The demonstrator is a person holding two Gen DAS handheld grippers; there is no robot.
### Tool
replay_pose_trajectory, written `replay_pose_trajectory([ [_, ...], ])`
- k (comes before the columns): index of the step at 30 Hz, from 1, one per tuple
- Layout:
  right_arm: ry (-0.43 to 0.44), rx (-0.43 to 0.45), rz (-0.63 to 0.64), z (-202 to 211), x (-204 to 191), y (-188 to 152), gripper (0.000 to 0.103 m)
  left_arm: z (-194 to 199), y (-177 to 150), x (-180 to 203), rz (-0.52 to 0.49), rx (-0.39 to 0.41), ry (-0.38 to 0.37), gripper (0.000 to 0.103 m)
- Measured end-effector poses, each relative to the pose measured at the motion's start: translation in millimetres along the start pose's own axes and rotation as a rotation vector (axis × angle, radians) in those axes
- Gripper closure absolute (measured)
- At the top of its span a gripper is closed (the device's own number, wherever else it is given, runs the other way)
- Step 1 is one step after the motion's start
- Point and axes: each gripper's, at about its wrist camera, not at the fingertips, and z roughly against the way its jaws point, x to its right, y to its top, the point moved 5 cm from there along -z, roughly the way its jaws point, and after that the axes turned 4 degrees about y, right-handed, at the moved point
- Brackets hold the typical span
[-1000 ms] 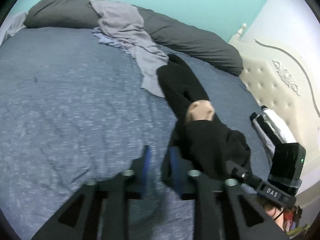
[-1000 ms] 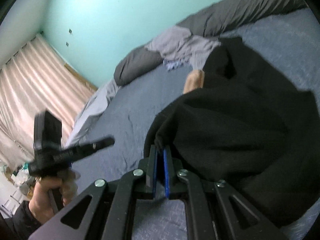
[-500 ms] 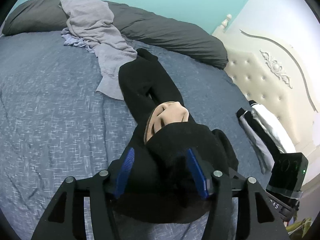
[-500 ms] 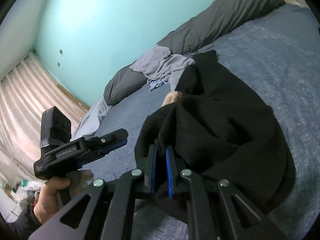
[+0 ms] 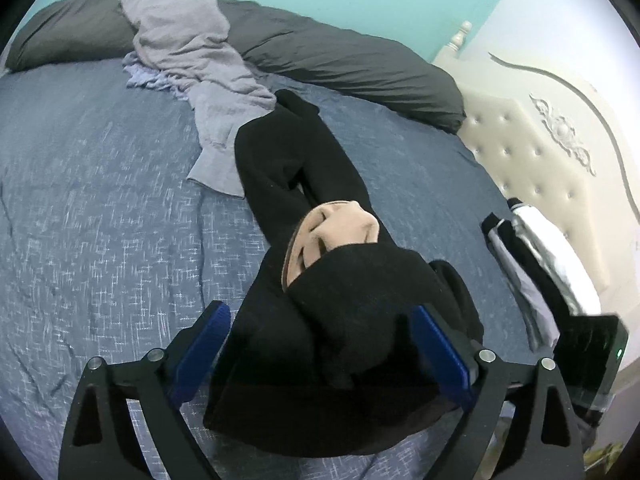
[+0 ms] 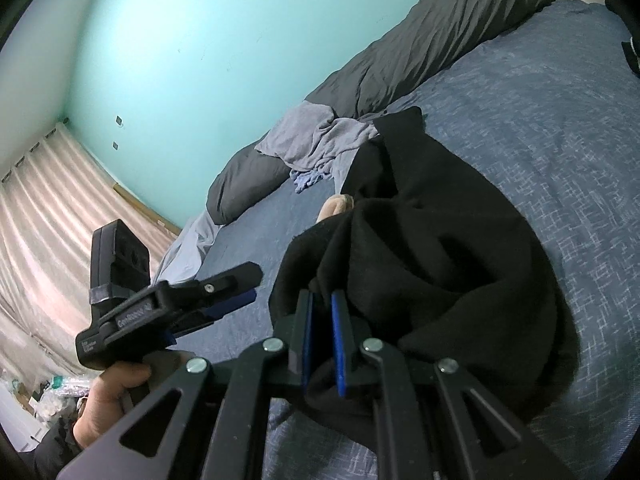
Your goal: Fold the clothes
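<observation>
A black garment with a tan lining (image 5: 336, 288) lies along the blue bed (image 5: 100, 208), its near end bunched up. My left gripper (image 5: 324, 344) is open wide, its blue pads on either side of the bunched near end, gripping nothing. My right gripper (image 6: 323, 312) is shut on a fold of the black garment (image 6: 440, 248) and holds it lifted off the bed. The left gripper also shows in the right wrist view (image 6: 224, 300), held by a hand.
A grey garment (image 5: 200, 64) lies crumpled at the far end, partly on a long dark pillow (image 5: 340, 56). A black and white item (image 5: 536, 264) lies by the cream tufted headboard (image 5: 540, 152). Pink curtains (image 6: 44, 240) hang to the left.
My left gripper has opened wide and moved forward over the bunched end of the black garment. My right gripper stays shut on the fold and has lifted it slightly.
</observation>
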Motion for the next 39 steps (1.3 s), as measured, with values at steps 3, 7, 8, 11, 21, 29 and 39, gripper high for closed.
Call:
replay_pose_trajectory([
  [3,-0.009,-0.007,-0.002,0,3,-2,0.093,-3,5,4,0.002,-0.007,-0.009,0.003],
  [7,-0.014,-0.006,-0.009,1,5,-1,0.093,-11,8,18,-0.050,-0.015,-0.004,0.001],
  [8,-0.015,-0.005,-0.010,1,6,-1,0.093,-14,9,22,-0.064,-0.017,-0.003,0.000],
  [11,-0.024,-0.004,-0.012,2,8,0,0.093,-22,6,31,-0.103,-0.030,-0.002,0.000],
  [21,-0.059,-0.002,-0.011,8,15,0,0.093,-53,-5,33,-0.044,-0.114,-0.042,0.000],
  [29,-0.090,-0.003,-0.010,12,23,0,0.093,-61,-4,39,-0.022,-0.136,-0.083,0.001],
  [39,-0.136,0.046,-0.036,27,35,7,0.093,-75,-9,52,-0.047,-0.168,-0.107,0.026],
])
